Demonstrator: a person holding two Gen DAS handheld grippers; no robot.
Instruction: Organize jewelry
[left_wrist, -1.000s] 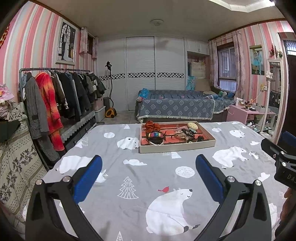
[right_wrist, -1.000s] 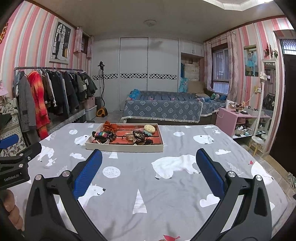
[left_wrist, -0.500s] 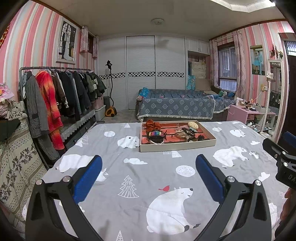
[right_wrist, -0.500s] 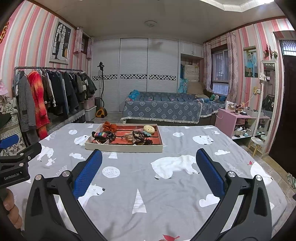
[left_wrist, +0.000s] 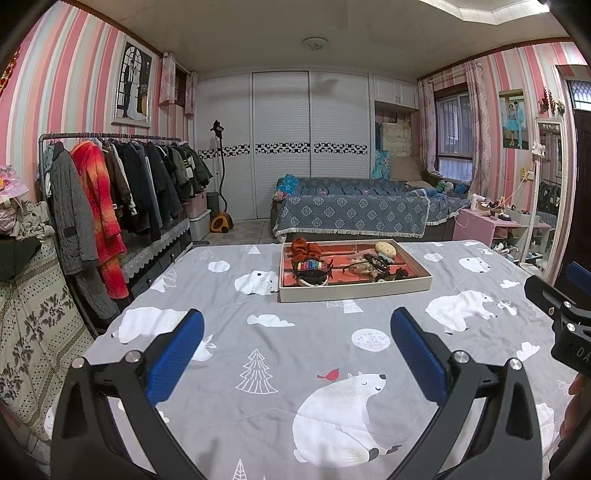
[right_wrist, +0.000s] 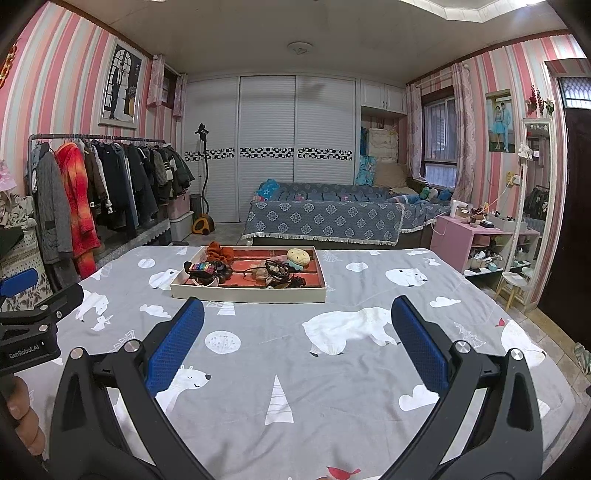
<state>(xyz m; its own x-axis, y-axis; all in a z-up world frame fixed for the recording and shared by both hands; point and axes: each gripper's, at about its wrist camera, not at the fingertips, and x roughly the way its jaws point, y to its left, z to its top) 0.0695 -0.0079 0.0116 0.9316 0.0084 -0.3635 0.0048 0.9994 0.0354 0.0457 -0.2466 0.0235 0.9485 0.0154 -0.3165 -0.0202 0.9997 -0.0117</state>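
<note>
A beige tray with a red lining (left_wrist: 354, 291) (right_wrist: 247, 293) sits on the far half of a grey bed cover. It holds an orange scrunchie (left_wrist: 304, 248) (right_wrist: 219, 253), a rainbow-beaded piece on dark hair bands (left_wrist: 312, 266) (right_wrist: 203, 267), a tangle of dark accessories (left_wrist: 376, 264) (right_wrist: 277, 271) and a round yellow plush item (left_wrist: 385, 249) (right_wrist: 298, 256). My left gripper (left_wrist: 295, 332) is open and empty, well short of the tray. My right gripper (right_wrist: 295, 321) is open and empty, just short of the tray's near wall.
The grey polar-bear cover (left_wrist: 332, 387) (right_wrist: 351, 369) spans the surface. A clothes rack (left_wrist: 110, 192) stands left, a blue bed (left_wrist: 351, 218) behind, a pink side table (right_wrist: 476, 236) right. The right gripper's body (left_wrist: 565, 317) shows at the left view's right edge.
Both grippers have crept slightly forward toward the tray; the tray sits a little lower and larger in both views. Both stay open and empty.
</note>
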